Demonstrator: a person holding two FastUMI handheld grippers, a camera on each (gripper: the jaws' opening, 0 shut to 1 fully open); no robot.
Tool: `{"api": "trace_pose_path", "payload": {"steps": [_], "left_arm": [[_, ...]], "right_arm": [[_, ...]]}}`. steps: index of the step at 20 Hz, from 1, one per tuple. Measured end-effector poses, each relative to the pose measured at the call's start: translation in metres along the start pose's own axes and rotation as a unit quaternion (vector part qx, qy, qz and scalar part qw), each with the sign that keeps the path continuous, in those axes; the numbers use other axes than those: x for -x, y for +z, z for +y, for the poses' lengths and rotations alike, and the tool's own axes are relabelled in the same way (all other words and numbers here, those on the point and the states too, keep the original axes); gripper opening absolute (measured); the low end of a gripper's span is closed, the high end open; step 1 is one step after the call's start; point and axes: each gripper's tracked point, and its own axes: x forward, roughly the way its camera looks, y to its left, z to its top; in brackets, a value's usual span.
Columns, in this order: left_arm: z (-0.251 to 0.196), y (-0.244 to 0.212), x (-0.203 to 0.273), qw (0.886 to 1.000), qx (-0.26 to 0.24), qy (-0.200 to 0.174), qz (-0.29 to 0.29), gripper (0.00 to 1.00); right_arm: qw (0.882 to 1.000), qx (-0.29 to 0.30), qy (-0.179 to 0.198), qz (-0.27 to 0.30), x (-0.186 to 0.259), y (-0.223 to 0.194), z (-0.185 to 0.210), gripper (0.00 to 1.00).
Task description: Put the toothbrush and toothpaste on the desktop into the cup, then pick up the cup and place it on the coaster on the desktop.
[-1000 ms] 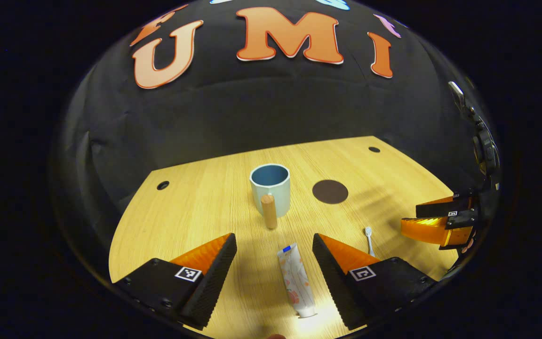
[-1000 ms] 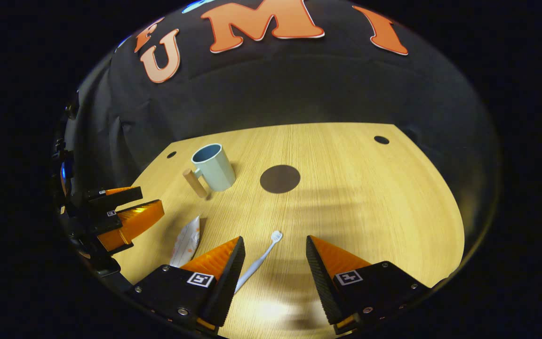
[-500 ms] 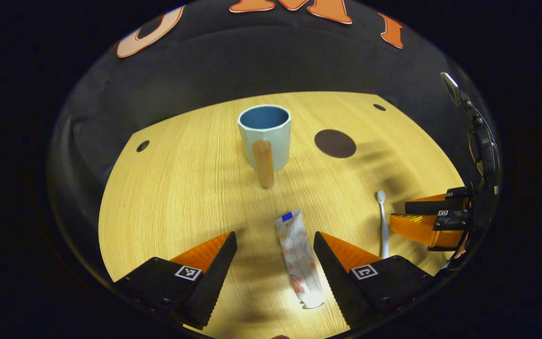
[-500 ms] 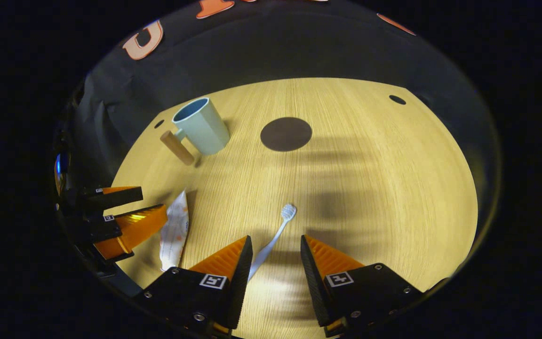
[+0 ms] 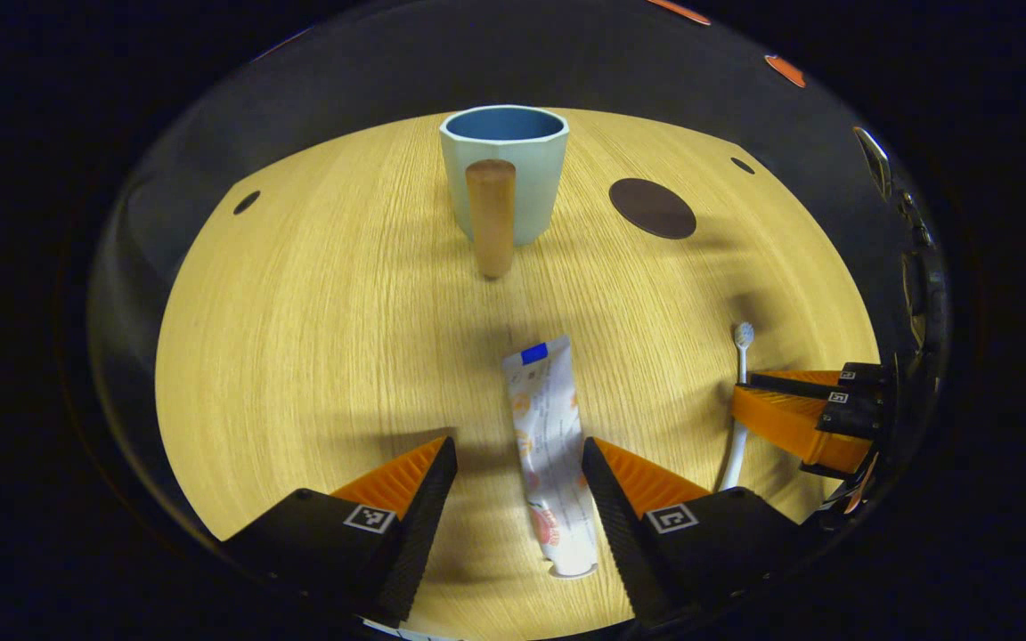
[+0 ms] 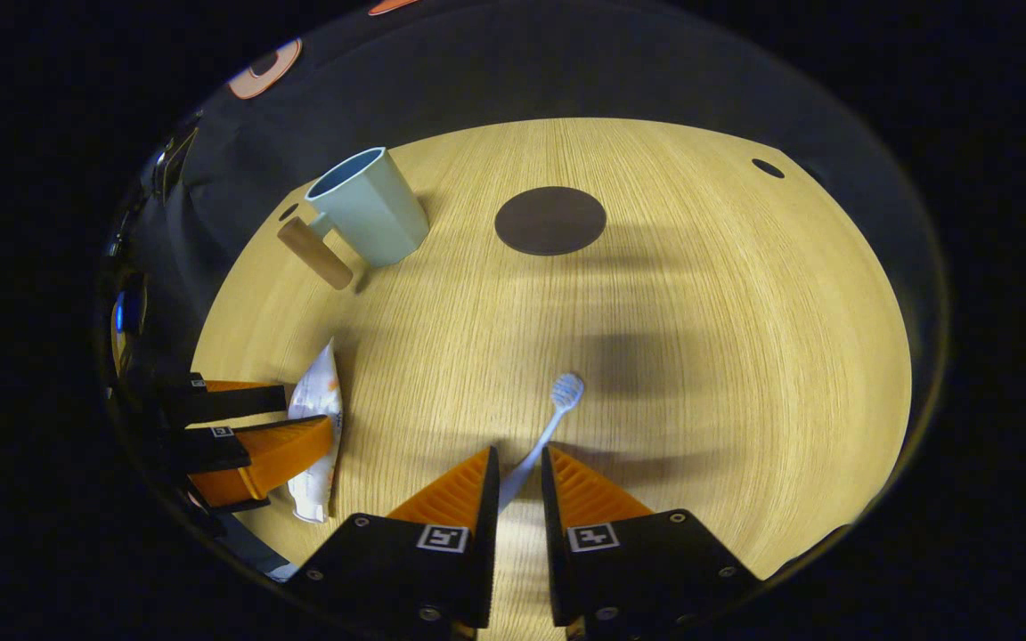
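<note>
Toothbrush, white plastic with a bristled head (image 6: 538, 442), lies on the wooden worktop (image 6: 700, 294) with its handle between the right gripper (image 6: 517, 472)'s nearly closed fingers; contact is unclear. White printed toothpaste tube (image 5: 550, 454) lies between the left gripper (image 5: 517, 467)'s wide-spread fingers, beside the inner face of its right finger. Ahead of both stand the pale blue cup with a wooden handle (image 5: 504, 174) and the dark round coaster (image 6: 550, 220).

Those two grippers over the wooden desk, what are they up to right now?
A person is working them by hand. The right gripper has its fingers nearly closed around the handle of a toothbrush lying on the desk. The left gripper is open, straddling a toothpaste tube that lies flat. The cup stands empty, and the dark coaster beside it is bare.
</note>
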Motion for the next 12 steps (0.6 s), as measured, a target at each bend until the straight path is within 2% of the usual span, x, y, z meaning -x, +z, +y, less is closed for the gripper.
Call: {"api": "trace_pose_path", "payload": {"steps": [1, 3, 4, 5, 6, 7, 12], "left_arm": [[-0.002, 0.0, -0.001, 1.0, 0.003, -0.003, 0.002, 0.8], [-0.008, -0.011, -0.004, 1.0, 0.017, -0.009, 0.022, 0.75], [-0.004, -0.005, 0.0, 1.0, 0.018, -0.002, 0.012, 0.61], [-0.005, -0.007, -0.001, 0.999, 0.031, -0.003, 0.019, 0.53], [0.001, -0.009, 0.0, 0.999, 0.039, 0.011, 0.019, 0.48], [-0.003, -0.006, -0.002, 0.999, 0.043, 0.007, 0.014, 0.17], [-0.006, 0.003, -0.001, 0.998, 0.05, -0.038, -0.028, 0.12]], "right_arm": [[1.0, -0.001, 0.005, 0.0, -0.001, 0.0, 0.001, 0.15], [1.0, -0.003, 0.017, -0.008, -0.001, 0.003, 0.005, 0.1], [1.0, -0.002, 0.022, -0.012, -0.002, 0.004, 0.008, 0.1], [0.999, -0.002, 0.026, -0.019, -0.002, 0.006, 0.008, 0.08], [0.999, -0.005, 0.03, -0.025, -0.002, 0.007, 0.009, 0.07], [0.999, -0.008, 0.034, -0.031, -0.003, 0.008, 0.01, 0.04], [0.996, -0.021, 0.057, -0.067, 0.003, 0.015, 0.013, 0.02]]}}
